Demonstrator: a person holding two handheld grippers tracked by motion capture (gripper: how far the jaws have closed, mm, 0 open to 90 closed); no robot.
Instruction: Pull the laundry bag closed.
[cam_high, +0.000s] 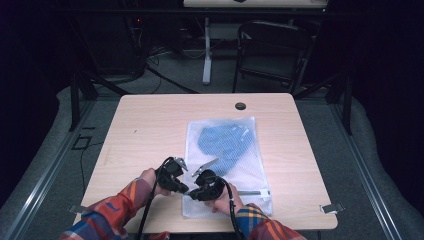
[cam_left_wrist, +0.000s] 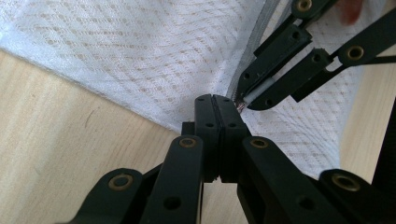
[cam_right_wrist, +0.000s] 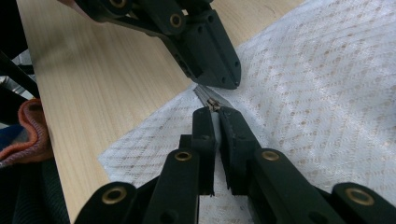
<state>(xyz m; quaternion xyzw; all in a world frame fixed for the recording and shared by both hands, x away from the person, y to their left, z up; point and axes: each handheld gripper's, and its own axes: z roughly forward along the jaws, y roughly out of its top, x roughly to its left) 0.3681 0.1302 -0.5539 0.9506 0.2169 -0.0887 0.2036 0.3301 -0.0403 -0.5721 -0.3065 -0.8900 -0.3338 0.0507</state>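
- Mesh bag (cam_high: 227, 165) is lying flat on the wooden table (cam_high: 145, 135), right of centre, long axis running from the person's edge toward the far edge; near short edge is sitting close to the table's front edge.
- Blue garment (cam_high: 222, 141) is showing through the mesh in the bag's far half.
- Zipper (cam_right_wrist: 205, 95) is running along the bag's near end; a grey strip of it is visible at the near right in the high view.
- No readable brand, label or writing on bag, table or grippers.
- Left gripper (cam_left_wrist: 215, 100) is sitting at the bag's near left corner, jaws pressed flat together with no gap; the tips are resting on the mesh edge, but cannot tell whether any fabric is pinched between them.
- Right gripper (cam_right_wrist: 215, 109) is sitting just beside it, tips nearly touching the left one's; jaws are almost closed, pinching a small metal zipper pull (cam_right_wrist: 213, 104) at the tips.
- In the left gripper view, the right gripper's jaws are clamping a pale strip at the zipper end.
- Person's plaid sleeves (cam_high: 107, 212) are coming in from the bottom edge, both hands close together over the bag's near left corner.
- Black grommet (cam_high: 240, 106) is sitting in the table near the far edge; a dark chair (cam_high: 272, 50) is standing beyond the table.
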